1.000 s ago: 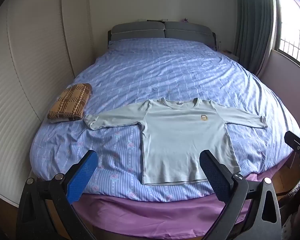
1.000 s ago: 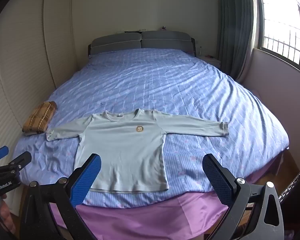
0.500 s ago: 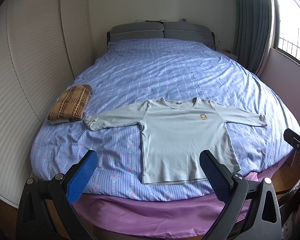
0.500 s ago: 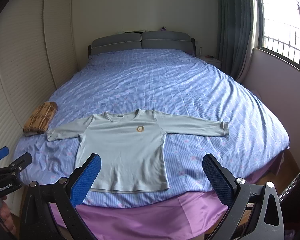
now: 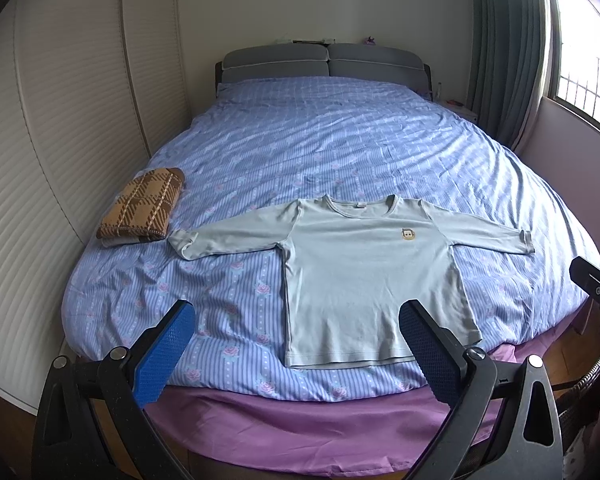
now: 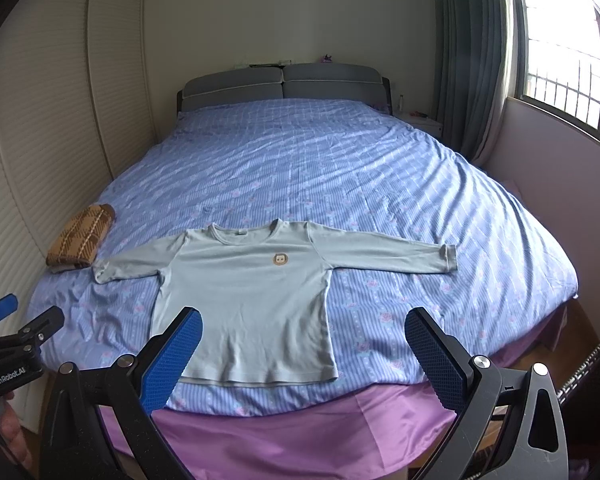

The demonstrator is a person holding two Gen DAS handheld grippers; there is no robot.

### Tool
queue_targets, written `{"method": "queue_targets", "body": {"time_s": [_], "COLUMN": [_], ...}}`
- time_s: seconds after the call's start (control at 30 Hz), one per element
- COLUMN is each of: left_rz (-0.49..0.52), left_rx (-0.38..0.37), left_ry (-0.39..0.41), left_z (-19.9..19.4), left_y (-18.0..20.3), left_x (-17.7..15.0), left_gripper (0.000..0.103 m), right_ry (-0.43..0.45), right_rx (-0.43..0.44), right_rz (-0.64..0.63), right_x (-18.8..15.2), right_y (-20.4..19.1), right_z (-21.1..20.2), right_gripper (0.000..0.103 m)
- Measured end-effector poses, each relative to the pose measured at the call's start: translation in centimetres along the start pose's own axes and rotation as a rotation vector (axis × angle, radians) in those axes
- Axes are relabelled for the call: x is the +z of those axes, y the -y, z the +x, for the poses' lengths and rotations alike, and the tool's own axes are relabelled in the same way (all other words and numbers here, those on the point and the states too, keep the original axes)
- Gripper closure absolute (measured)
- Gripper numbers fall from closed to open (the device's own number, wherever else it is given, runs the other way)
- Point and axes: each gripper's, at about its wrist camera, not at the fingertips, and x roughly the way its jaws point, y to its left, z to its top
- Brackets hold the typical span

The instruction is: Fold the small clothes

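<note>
A small pale green long-sleeved shirt [image 5: 364, 264] lies flat, face up, near the foot of the bed, both sleeves spread out; it also shows in the right wrist view [image 6: 248, 296]. A small round badge [image 5: 408, 234] is on its chest. My left gripper [image 5: 296, 344] is open and empty, held in front of the bed's foot, short of the shirt's hem. My right gripper [image 6: 304, 352] is open and empty, also in front of the foot edge, to the right of the left one. The left gripper's fingers [image 6: 24, 328] show at the right wrist view's left edge.
A folded brown plaid garment [image 5: 142, 210] lies on the bed's left side, just beyond the shirt's left cuff. The blue striped bedspread [image 5: 340, 140] covers the bed over a purple sheet [image 5: 300, 428]. Wardrobe doors [image 5: 60, 120] stand left, a window and curtain [image 6: 480, 60] right.
Both views have shifted only slightly; the shirt and the plaid garment lie as before. Both grippers stay open.
</note>
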Motion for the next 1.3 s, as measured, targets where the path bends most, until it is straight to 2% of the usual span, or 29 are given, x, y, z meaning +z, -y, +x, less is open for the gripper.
{"method": "queue_targets", "body": {"time_s": [1.3], "left_rz": [0.005], "left_rx": [0.000], "left_ry": [0.004], "left_z": [-0.12], "left_y": [-0.11], "left_x": [0.15], "left_gripper": [0.000], "right_ry": [-0.001], "right_rx": [0.002], "right_rz": [0.004], "right_x": [0.00], "right_y": [0.03], "right_z": [-0.02], "right_gripper": [0.001]}}
